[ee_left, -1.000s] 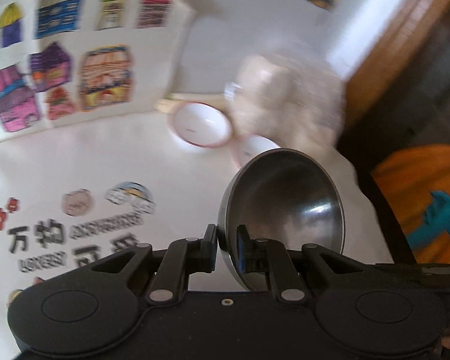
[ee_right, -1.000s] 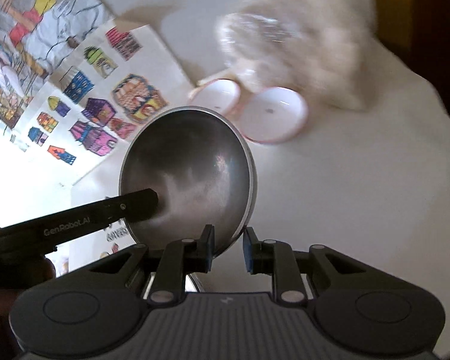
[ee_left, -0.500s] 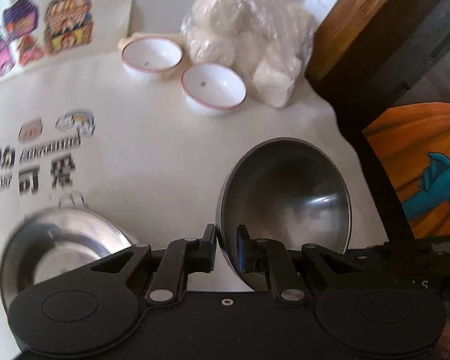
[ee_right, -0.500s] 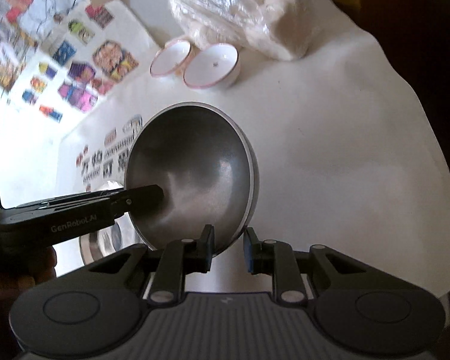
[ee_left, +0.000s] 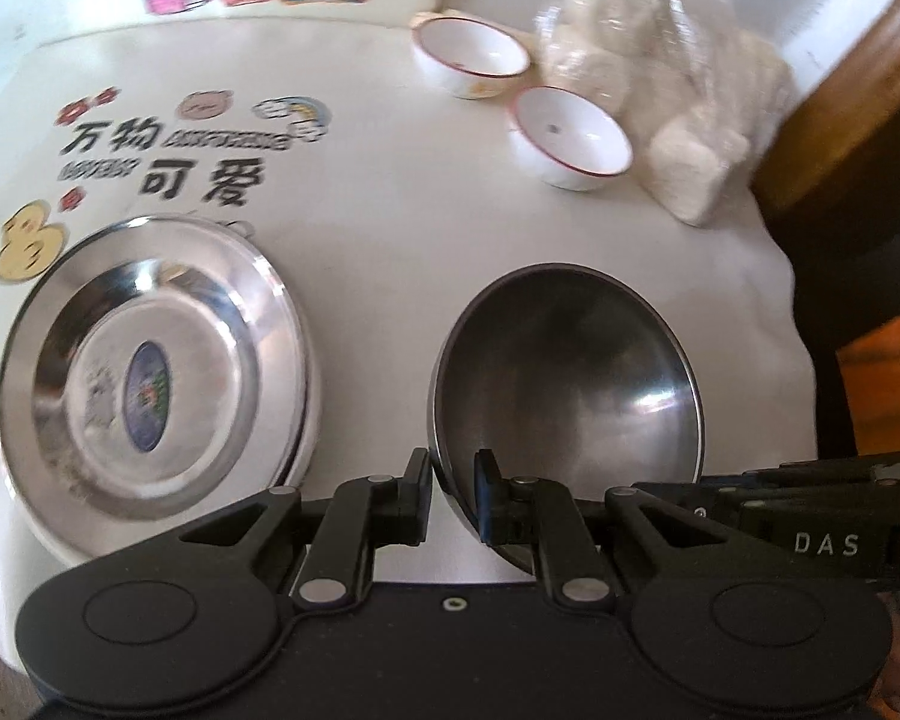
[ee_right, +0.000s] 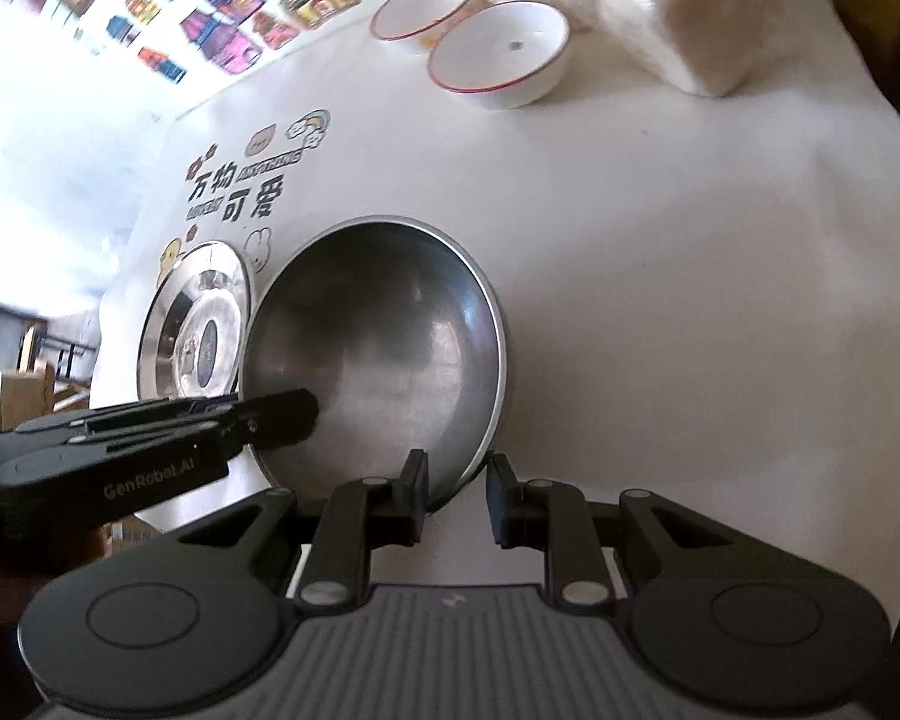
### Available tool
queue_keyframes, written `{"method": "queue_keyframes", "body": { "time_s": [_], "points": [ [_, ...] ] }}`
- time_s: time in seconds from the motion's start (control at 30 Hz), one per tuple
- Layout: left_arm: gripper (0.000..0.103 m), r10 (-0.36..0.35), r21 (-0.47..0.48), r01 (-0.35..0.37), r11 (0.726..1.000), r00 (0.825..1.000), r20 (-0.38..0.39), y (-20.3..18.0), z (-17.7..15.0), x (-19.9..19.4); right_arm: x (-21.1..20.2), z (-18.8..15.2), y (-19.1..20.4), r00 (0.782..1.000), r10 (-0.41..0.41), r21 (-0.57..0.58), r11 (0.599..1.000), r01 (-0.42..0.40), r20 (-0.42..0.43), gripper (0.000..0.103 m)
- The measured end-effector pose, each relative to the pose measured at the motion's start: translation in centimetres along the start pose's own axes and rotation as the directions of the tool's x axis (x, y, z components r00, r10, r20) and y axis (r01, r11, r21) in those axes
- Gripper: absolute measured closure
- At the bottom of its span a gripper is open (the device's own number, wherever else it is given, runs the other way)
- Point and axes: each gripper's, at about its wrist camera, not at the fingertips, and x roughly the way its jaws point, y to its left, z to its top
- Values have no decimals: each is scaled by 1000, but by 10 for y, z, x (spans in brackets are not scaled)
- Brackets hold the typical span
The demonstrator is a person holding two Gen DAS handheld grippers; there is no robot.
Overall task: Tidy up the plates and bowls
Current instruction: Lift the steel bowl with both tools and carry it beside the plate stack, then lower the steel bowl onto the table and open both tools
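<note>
White cloth with cartoon stickers covers the surface [ee_left: 390,228]. Left tool [ee_left: 453,495] pinches the steel bowl [ee_left: 570,384] by its rim; the right tool [ee_right: 457,495] has spread slightly and now brackets the opposite rim loosely. Since a moment ago both lowered the bowl beside the steel plate [ee_left: 156,372], likely to set it down. Two white bowls [ee_left: 570,138] wait farther off.

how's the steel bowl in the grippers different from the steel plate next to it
The steel bowl is deep and dull grey; the steel plate is shallow, flat-bottomed and mirror-bright. The bowl is tipped up on edge with the left gripper shut on its rim; the plate lies flat on the table, ungripped. The plate has an oval sticker at its centre; the bowl is bare. Both are round metal.
</note>
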Motion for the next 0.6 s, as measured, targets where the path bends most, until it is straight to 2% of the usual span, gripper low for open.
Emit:
{"method": "queue_keyframes", "body": {
  "time_s": [0.13, 0.27, 0.43, 0.53, 0.6],
  "points": [
    [86, 31, -49, -31, 998, 999, 12, 6, 0, 0, 5, 10, 3, 1000, 18, -30, 999, -18, -6, 80],
    [83, 38, -55, -37, 998, 999, 14, 7, 0, -1, 9, 17, 4, 1000, 27, -40, 999, -27, -9, 80],
    [81, 13, -37, -13, 999, 1000, -3, 9, 3, -1, 8, 16, 1, 1000, 30, -16, 999, -30, -4, 79],
    [79, -4, -6, 4, 1000, 1000, -17, 10, 5, -4, 6, 13, -2, 999, 32, 12, 999, -32, 13, 73],
    [72, -16, 18, 16, 1000, 1000, -23, 10, 6, -7, 4, 11, -4, 999, 26, 38, 999, -27, 27, 71]
  ]
}}
